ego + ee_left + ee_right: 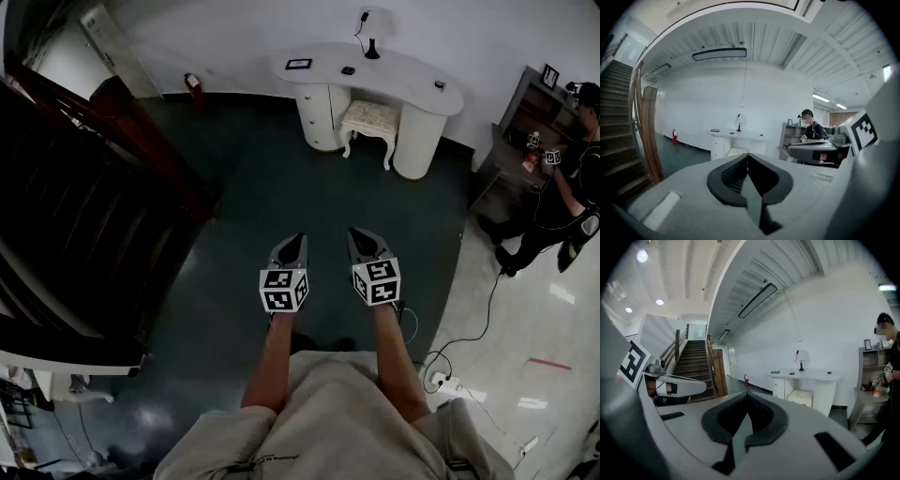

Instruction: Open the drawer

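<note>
White desk (375, 70), dark teal floor (281, 178), red fire extinguisher (194, 86) (small), brown stairs (695, 359)

1. I'm on the head camera now, looking steeply down from above onto the dark floor (281, 187). The white desk (370, 80) sits far off at twelve o'clock, the staircase (84, 187) at nine.
2. The left gripper (296, 242) camera rides low and faces nearly level along its jaws toward that desk, well away.
3. The right gripper (358, 236) camera does likewise. All three views share the desk and staircase.
</note>
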{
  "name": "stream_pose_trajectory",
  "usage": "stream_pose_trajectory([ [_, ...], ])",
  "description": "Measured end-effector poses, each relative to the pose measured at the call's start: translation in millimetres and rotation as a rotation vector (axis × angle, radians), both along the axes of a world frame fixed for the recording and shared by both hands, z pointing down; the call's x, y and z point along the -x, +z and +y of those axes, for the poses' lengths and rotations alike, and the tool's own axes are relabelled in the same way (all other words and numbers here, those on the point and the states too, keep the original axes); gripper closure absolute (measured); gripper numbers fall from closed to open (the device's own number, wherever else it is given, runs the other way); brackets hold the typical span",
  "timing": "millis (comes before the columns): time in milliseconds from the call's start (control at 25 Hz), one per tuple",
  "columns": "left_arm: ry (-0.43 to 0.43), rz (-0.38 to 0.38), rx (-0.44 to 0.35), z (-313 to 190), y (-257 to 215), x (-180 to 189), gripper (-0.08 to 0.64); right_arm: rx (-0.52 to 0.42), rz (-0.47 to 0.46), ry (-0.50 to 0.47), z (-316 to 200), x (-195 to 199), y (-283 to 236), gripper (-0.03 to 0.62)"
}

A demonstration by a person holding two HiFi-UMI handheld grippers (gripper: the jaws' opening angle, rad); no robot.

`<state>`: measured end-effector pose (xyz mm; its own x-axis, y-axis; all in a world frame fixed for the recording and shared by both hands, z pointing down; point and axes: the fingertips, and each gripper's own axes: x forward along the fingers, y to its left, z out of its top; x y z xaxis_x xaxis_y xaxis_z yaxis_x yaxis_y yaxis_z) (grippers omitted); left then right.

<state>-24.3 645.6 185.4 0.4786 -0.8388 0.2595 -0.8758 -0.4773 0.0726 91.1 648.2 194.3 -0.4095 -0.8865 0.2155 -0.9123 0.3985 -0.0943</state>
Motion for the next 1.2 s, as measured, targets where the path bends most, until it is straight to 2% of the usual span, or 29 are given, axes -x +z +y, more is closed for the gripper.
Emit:
stream_pose_trajectory([
  [80,0.011,-0.006,-0.005,2,-3,1,0.551,0.003,-0.016,0.008,-7,-5,-2,0.577],
  [280,0.059,-0.083,-0.003,8,1,8,0.551,0.034,-0.082,0.02,-18,-11,9,0.577],
  [440,0.014,-0.031,0.018,-11,6,25,0.551,0.053,-0.1,0.028,-34,-11,17,0.577],
  [640,0.018,-0.019,0.037,-53,16,22,0.551,0.075,-0.251,0.044,-69,-22,18,0.577],
  [920,0.025,0.063,0.009,-142,-14,-2,0.551,0.13,-0.231,0.013,-132,-33,14,0.577],
  [1080,0.062,0.059,0.006,-185,-19,-16,0.551,0.12,-0.202,0.06,-176,-44,1,0.577],
  [1200,0.06,0.072,0.02,-218,-17,-17,0.551,0.109,-0.169,0.043,-206,-42,-5,0.577],
])
